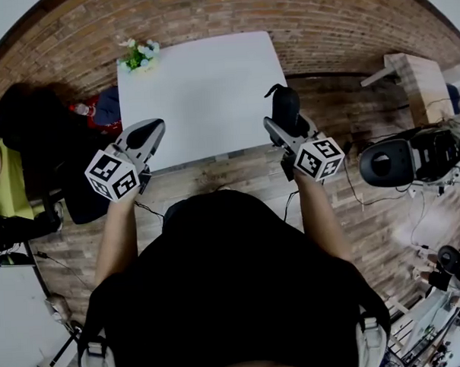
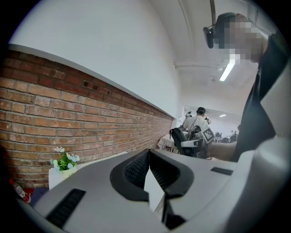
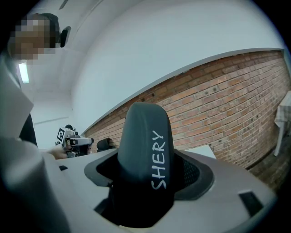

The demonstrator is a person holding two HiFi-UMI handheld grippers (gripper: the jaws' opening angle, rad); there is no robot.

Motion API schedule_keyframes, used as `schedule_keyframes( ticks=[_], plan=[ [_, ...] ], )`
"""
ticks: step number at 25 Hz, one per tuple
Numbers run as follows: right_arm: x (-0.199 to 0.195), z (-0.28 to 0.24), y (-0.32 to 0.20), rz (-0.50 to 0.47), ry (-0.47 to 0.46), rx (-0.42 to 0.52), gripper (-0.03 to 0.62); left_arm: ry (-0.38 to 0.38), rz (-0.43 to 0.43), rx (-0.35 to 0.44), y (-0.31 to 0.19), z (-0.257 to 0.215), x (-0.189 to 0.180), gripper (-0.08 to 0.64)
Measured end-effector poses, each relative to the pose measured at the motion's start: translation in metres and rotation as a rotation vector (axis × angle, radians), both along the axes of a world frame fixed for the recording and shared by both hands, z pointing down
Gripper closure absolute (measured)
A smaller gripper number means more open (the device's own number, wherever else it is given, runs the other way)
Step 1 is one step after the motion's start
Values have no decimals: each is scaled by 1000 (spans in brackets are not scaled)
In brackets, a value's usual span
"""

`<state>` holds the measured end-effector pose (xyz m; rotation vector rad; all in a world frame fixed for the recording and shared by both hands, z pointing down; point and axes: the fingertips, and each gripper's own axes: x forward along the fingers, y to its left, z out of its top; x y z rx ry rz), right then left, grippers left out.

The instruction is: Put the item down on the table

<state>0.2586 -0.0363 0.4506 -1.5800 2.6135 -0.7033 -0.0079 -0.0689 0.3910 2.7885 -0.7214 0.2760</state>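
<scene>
- While clamped between the right gripper's jaws, a dark grey rounded plastic case shows white lettering "SHERY".
- Left gripper pinched together, empty, at the white square table's near edge.
- Small flower pot on its far corner.

Grey, white and brick red
Dark grey item, white lettering; plain white tabletop; red-brown brick wall.

The table is standing straight ahead of the person, close to the brick wall behind it. A pot of flowers is sitting on the table's far left corner. The left gripper is hanging over the near left edge and the right gripper over the near right corner. The case is standing upright between the right gripper's jaws, apparently above the tabletop rather than on it. A bench is standing well off to the right.
</scene>
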Motion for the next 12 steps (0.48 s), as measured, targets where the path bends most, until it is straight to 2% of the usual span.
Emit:
schedule_keyframes(
  ticks=[12],
  plan=[
    [12,2,5,9,8,-6,235,16,15,6,-1,-3,15,549]
  ],
)
